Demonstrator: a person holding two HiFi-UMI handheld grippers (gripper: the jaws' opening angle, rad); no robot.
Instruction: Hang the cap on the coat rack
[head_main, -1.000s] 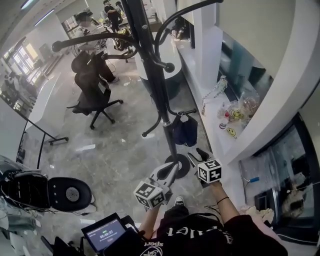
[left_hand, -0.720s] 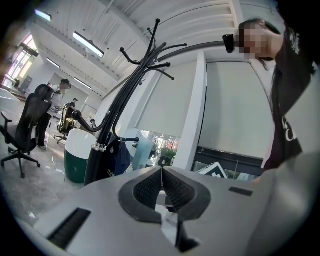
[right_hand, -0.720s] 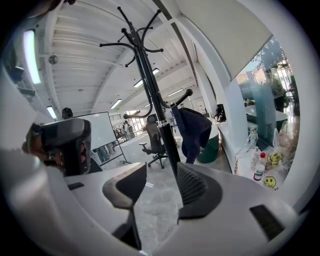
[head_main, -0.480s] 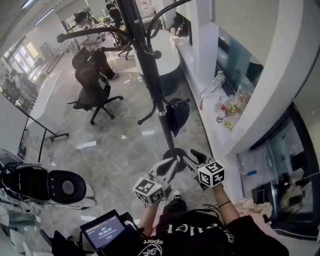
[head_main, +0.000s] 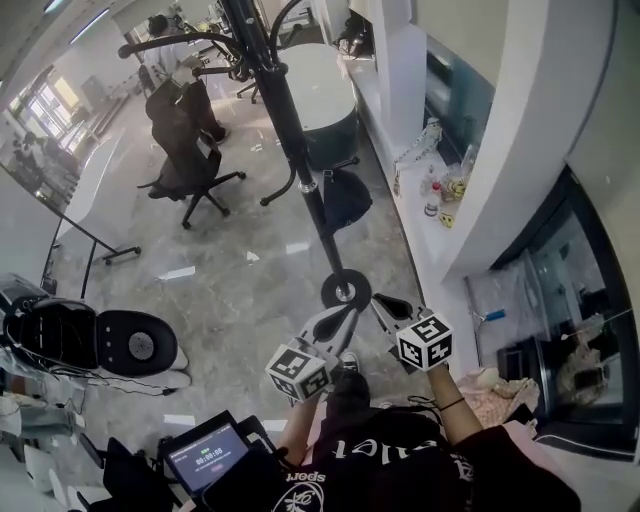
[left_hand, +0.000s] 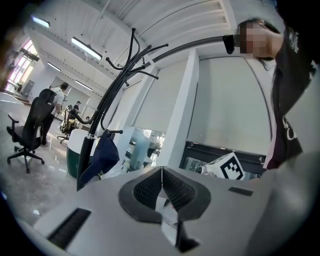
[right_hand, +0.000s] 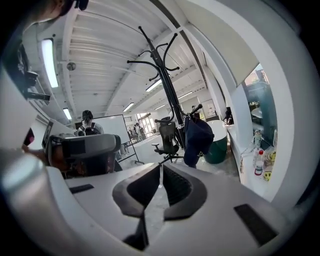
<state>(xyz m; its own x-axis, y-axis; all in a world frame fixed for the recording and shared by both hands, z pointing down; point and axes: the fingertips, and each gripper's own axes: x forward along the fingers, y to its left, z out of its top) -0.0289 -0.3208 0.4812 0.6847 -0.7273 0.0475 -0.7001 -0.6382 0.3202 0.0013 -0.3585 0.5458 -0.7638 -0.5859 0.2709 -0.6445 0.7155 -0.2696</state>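
Observation:
The black coat rack (head_main: 285, 110) stands on the marble floor, with its round base (head_main: 346, 290) just ahead of both grippers. A dark navy cap (head_main: 345, 200) hangs from a low hook on the pole; it also shows as the cap (left_hand: 102, 155) in the left gripper view and the cap (right_hand: 197, 139) in the right gripper view. My left gripper (head_main: 343, 320) is shut and holds nothing, its pads (left_hand: 172, 187) meeting. My right gripper (head_main: 382, 302) is closing, its pads (right_hand: 176, 186) nearly together at the tips with nothing between them. Both grippers are held low, well short of the cap.
A black office chair (head_main: 190, 170) stands left of the rack, and a round white table on a green base (head_main: 325, 95) behind it. A white ledge with small bottles (head_main: 432, 195) runs along the right wall. Another black seat (head_main: 130, 345) and a timer screen (head_main: 205, 462) are near my left.
The view and both grippers have drawn back from the rack, so its base now lies farther ahead. The right gripper's spread fingers have come together. The cap stays on its hook.

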